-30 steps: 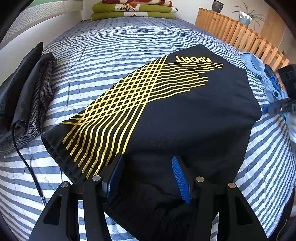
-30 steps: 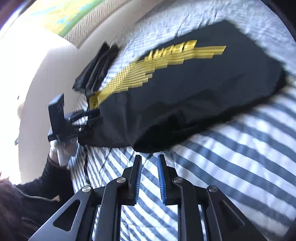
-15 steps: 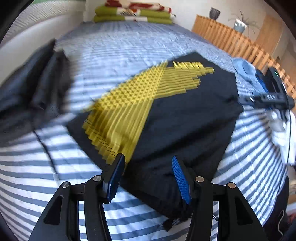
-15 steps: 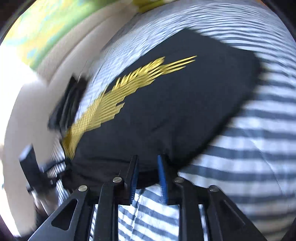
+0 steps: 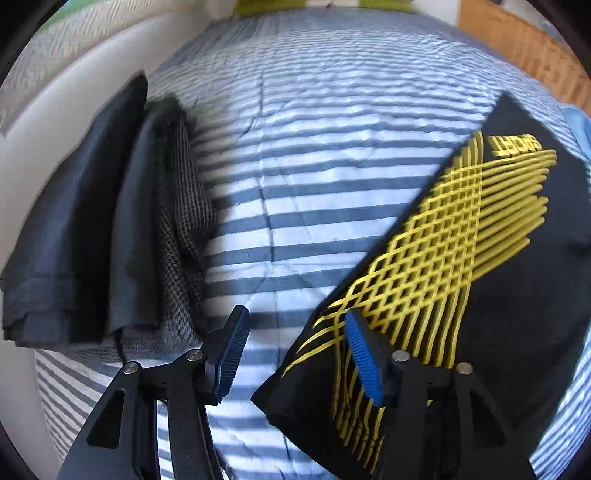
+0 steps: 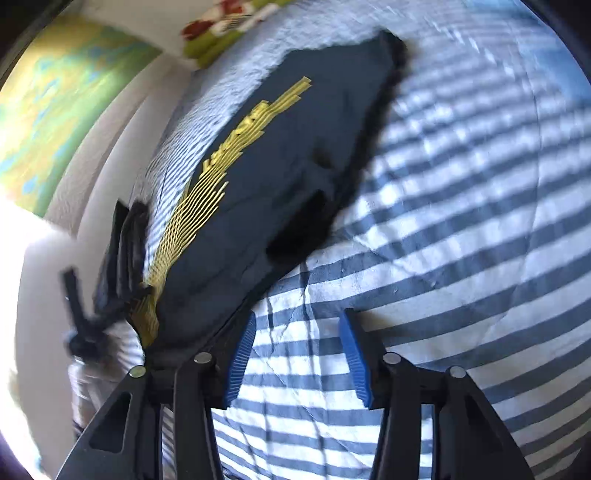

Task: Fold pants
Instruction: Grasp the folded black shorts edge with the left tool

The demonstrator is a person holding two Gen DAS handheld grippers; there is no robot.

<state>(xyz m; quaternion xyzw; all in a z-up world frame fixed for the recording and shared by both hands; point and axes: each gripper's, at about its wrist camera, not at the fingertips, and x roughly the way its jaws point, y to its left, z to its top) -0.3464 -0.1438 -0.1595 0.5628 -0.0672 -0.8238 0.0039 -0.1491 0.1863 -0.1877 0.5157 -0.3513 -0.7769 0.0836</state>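
Note:
The folded black pants [image 5: 517,302] with a yellow lattice print lie flat on the striped bedspread [image 5: 314,177], at the right of the left wrist view. My left gripper [image 5: 295,347] is open over bare bedspread just left of the pants' near corner, holding nothing. In the right wrist view the same pants [image 6: 295,166] stretch from the upper middle down to the lower left. My right gripper [image 6: 299,354] is open beside their near edge, with only striped cloth between its fingers. The left gripper [image 6: 85,317] shows blurred at the far left.
A stack of folded dark and grey garments [image 5: 110,236] sits at the bed's left edge by the white wall. A wooden slatted frame [image 5: 517,40] runs along the far right. Green cushions [image 6: 221,33] lie at the head of the bed.
My left gripper has swung left off the pants toward the dark stack. My right gripper has opened wider and moved off the pants' edge onto bare bedspread.

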